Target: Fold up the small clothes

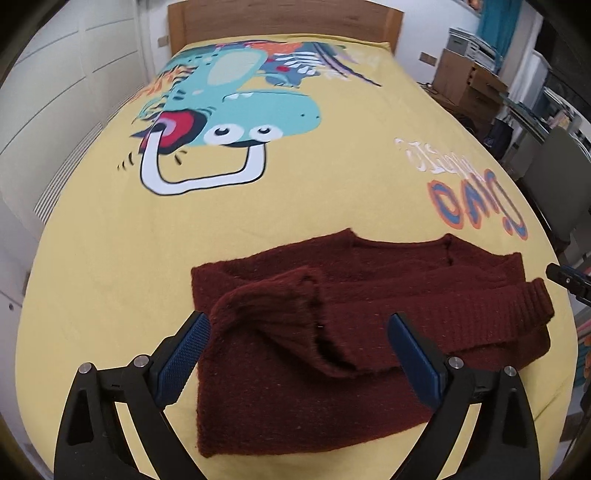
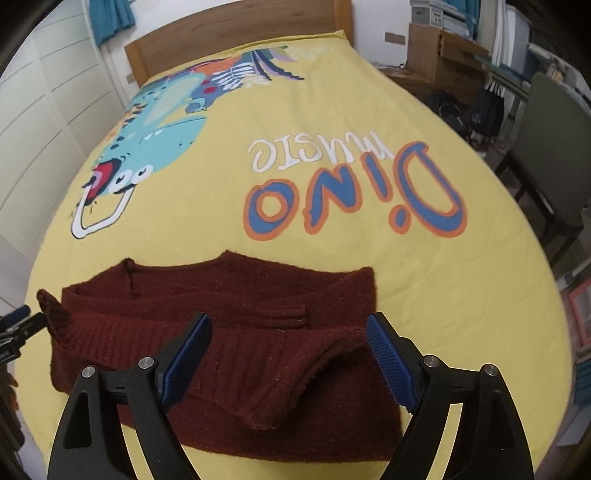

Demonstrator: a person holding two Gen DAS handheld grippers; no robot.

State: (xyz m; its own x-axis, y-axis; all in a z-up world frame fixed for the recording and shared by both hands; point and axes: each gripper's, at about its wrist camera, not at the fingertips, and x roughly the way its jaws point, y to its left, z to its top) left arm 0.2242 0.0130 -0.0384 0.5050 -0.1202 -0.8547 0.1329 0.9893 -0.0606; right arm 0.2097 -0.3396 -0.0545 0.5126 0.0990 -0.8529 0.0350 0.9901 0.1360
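**Maroon sweater lies half-folded on dinosaur bedspread**

A dark maroon knitted sweater [image 1: 362, 295] [image 2: 229, 332] lies flat across the lower middle of both frames, on a yellow bedspread printed with a teal cartoon dinosaur [image 1: 110, 258] [image 2: 461, 295], its sleeves drawn in across the body. The left gripper [image 1: 299, 332] hovers just above it at the bottom of the left wrist view, its blue-padded jaws spread wide on either side of a ribbed sleeve cuff [image 1: 273, 314] and gripping nothing. The right gripper [image 2: 288, 332] hangs likewise in its own view, jaws wide apart over the other sleeve end [image 2: 295, 387], holding nothing.

Only the left wrist view shows the dinosaur's whole face, at centre left, while the right wrist view alone shows the full upside-down "Dino music" lettering [image 2: 354, 192] at centre; in the left view that lettering is squeezed toward the right edge. Each view catches the other gripper's tip at its border. A wooden headboard [image 1: 284, 18] [image 2: 236, 33] stands at the top. Cardboard boxes [image 1: 465, 77] [image 2: 439, 51] sit at upper right; their contents cannot be made out.
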